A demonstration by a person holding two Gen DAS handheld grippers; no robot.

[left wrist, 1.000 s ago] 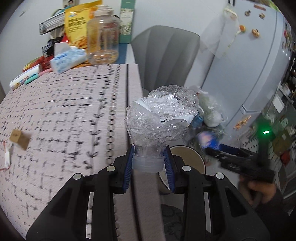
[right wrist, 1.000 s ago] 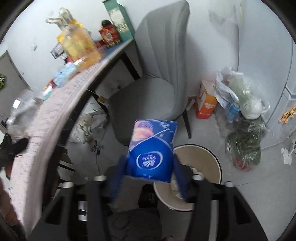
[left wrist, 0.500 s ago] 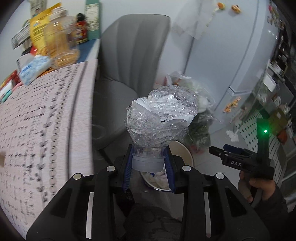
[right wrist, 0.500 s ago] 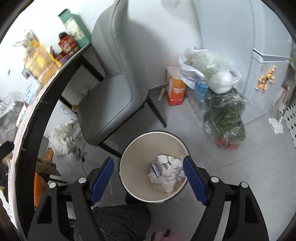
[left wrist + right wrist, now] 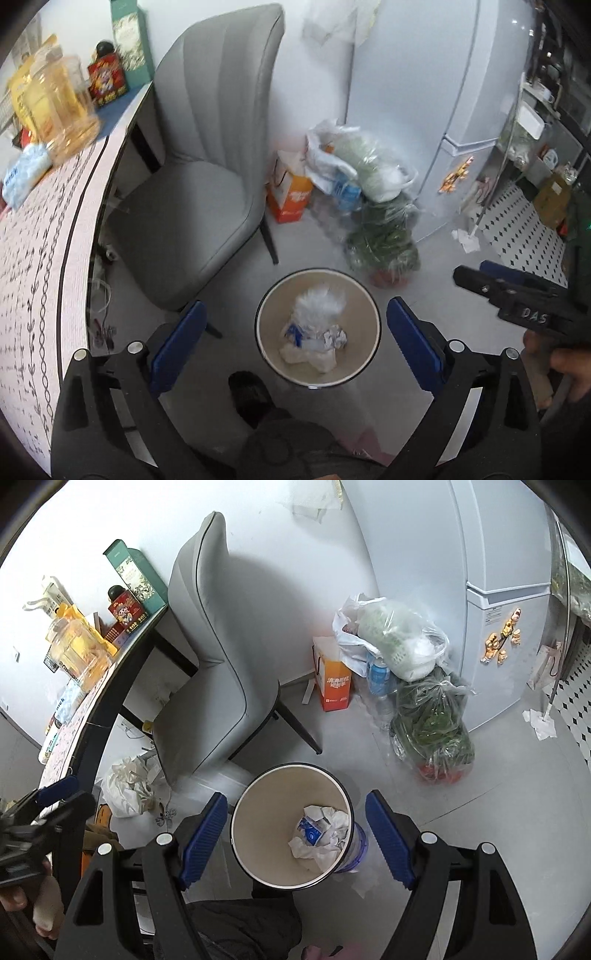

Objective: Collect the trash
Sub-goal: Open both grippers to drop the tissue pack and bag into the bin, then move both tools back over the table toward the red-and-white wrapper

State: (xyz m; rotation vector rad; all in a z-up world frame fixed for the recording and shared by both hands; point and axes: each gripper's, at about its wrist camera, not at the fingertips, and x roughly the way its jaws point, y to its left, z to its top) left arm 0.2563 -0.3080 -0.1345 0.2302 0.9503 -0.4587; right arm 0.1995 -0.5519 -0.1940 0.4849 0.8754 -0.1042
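Observation:
A round bin [image 5: 360,314] with a dark rim stands on the floor below both grippers. Inside lie crumpled paper [image 5: 325,843] and a blue tissue packet [image 5: 309,830]. A crushed clear bottle [image 5: 319,301] shows as a pale blur over the bin's mouth, free of any finger. My left gripper [image 5: 295,314] hangs above the bin; its jaws are opening and nothing is between the blue pads [image 5: 181,341]. My right gripper [image 5: 295,805] stands open and empty over the bin [image 5: 258,812]. Each gripper also shows in the other's view: the right gripper [image 5: 517,295] and the left gripper [image 5: 48,801].
A grey chair [image 5: 207,155] stands left of the bin, beside a table [image 5: 44,236] with a patterned cloth. Plastic bags of greens [image 5: 432,723] and an orange box [image 5: 334,686] sit against the wall by a fridge [image 5: 498,609]. A person's dark shoe [image 5: 251,395] is just before the bin.
The left gripper swung from the table over to the bin and let go of the crushed bottle, which now drops into it. The right gripper released the blue packet earlier and stays open.

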